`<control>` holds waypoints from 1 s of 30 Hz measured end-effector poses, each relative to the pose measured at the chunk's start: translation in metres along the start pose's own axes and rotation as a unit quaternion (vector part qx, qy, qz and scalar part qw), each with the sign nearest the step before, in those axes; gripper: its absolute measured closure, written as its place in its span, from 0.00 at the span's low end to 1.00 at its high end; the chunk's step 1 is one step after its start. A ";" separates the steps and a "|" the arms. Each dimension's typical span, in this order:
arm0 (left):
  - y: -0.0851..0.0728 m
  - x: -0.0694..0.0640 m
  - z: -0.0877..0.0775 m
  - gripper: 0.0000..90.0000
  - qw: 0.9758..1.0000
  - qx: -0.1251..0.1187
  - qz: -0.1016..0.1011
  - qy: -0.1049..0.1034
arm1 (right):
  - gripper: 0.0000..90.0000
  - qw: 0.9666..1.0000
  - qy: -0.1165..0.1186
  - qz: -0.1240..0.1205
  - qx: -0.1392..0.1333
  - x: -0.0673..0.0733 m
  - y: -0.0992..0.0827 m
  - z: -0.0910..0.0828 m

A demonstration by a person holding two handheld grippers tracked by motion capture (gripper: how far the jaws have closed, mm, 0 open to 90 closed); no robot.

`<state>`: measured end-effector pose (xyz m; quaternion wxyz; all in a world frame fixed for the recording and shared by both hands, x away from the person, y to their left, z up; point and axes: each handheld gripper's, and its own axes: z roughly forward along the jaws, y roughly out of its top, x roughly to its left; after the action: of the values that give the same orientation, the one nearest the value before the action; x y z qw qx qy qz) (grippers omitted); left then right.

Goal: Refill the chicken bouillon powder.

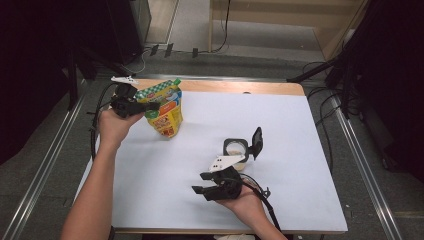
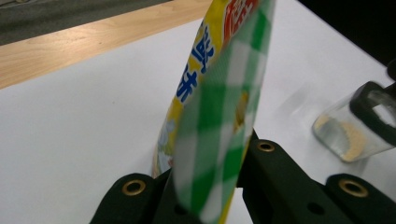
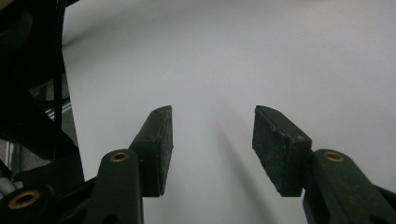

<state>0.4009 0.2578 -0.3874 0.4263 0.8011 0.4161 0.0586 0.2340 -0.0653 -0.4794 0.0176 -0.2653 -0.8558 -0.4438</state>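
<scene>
The left gripper pinches the pouch's top, standing it upright, while the empty right gripper gapes beside the open jar.

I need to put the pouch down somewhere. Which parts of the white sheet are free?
Free: the wide stretch between the snack pouch and the glass jar, and the far right corner beyond the jar. Crowded: around the jar and the right gripper, and the far left where the left gripper clamps the pouch.
</scene>
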 end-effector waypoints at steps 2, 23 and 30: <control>0.004 -0.006 -0.005 1.00 1.000 -0.003 0.002 -0.005 | 0.55 1.000 -0.001 0.001 0.000 -0.001 -0.002 0.000; 0.014 -0.058 -0.029 1.00 0.999 -0.003 0.014 -0.045 | 0.55 1.000 -0.005 -0.001 -0.007 -0.006 -0.009 0.010; 0.013 -0.075 -0.026 1.00 0.998 0.012 0.022 -0.063 | 0.53 1.000 -0.016 0.020 0.002 -0.008 -0.008 0.018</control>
<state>0.3485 0.2164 -0.3423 0.4410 0.8169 0.3715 0.0124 0.2414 -0.0585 -0.4985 0.0130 -0.2896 -0.8515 -0.4370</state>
